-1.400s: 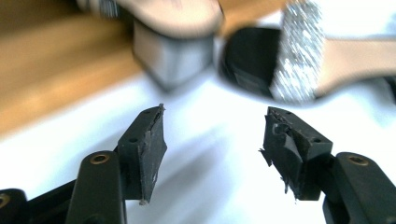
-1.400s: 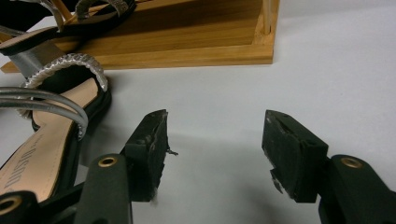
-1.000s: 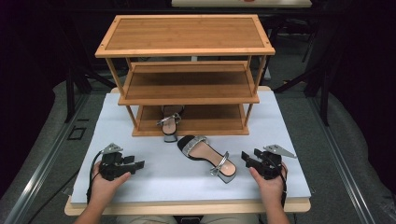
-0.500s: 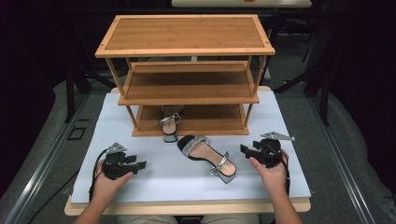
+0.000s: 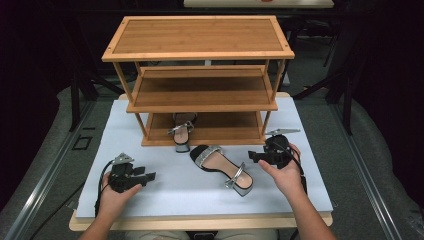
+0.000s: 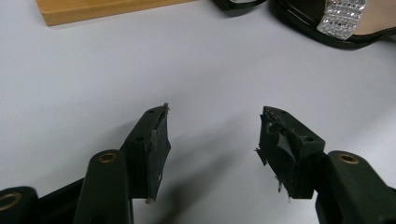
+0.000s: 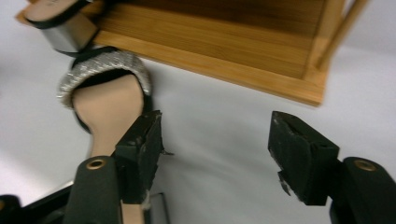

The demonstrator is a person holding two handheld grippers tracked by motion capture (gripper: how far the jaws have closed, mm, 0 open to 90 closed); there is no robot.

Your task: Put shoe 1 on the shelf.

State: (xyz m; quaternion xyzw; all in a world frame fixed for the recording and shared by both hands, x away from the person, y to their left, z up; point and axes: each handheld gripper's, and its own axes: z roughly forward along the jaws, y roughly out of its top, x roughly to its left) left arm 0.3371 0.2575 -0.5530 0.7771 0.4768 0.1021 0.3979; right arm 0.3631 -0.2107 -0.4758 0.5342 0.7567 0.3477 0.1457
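standing at the back, the wooden rack (image 5: 200, 90) already holds one sandal (image 5: 182, 131) on its bottom shelf. its mate, the loose sandal (image 5: 220, 169), lies on the white mat, unshelved. my right gripper (image 5: 255, 156), jaws just opening wide, nears it empty; my left gripper (image 5: 150, 176) rests wide, empty.

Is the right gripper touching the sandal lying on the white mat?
Apart. In the high view the right gripper sits off the sandal, white mat showing between; its jaws stand open and empty.
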